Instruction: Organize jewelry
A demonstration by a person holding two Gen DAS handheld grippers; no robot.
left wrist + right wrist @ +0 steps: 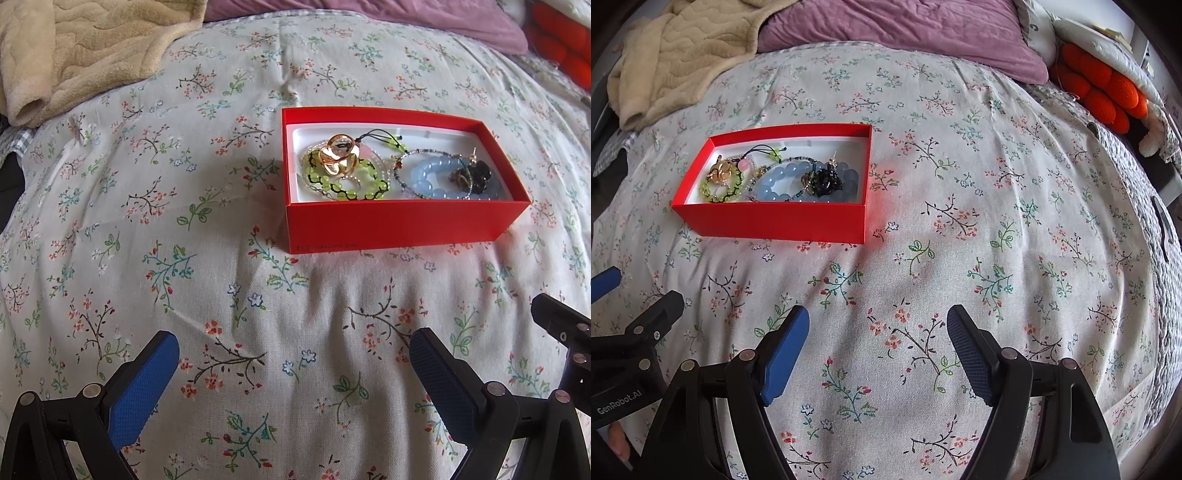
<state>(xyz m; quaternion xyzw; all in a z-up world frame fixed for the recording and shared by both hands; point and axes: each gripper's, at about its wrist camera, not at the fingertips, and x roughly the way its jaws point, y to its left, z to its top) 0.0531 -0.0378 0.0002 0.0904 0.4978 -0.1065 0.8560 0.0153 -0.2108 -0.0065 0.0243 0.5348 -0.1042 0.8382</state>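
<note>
A red box (pixel 399 225) with a white inside sits on the floral bedsheet, also in the right wrist view (pixel 775 221). It holds a gold flower piece (pixel 338 157), a green bead bracelet (pixel 343 184), a blue bead bracelet (pixel 436 181) and a dark flower piece (pixel 476 179). In the right wrist view I see the blue bracelet (pixel 798 182) and dark piece (pixel 827 182). My left gripper (pixel 295 354) is open and empty, well in front of the box. My right gripper (pixel 877 325) is open and empty, in front and right of the box.
A beige blanket (pixel 85 48) lies at the back left. A purple pillow (pixel 905 33) lies at the back. Orange cushions (pixel 1100 88) sit at the back right, by the bed's right edge. Floral sheet (pixel 997 221) spreads to the right of the box.
</note>
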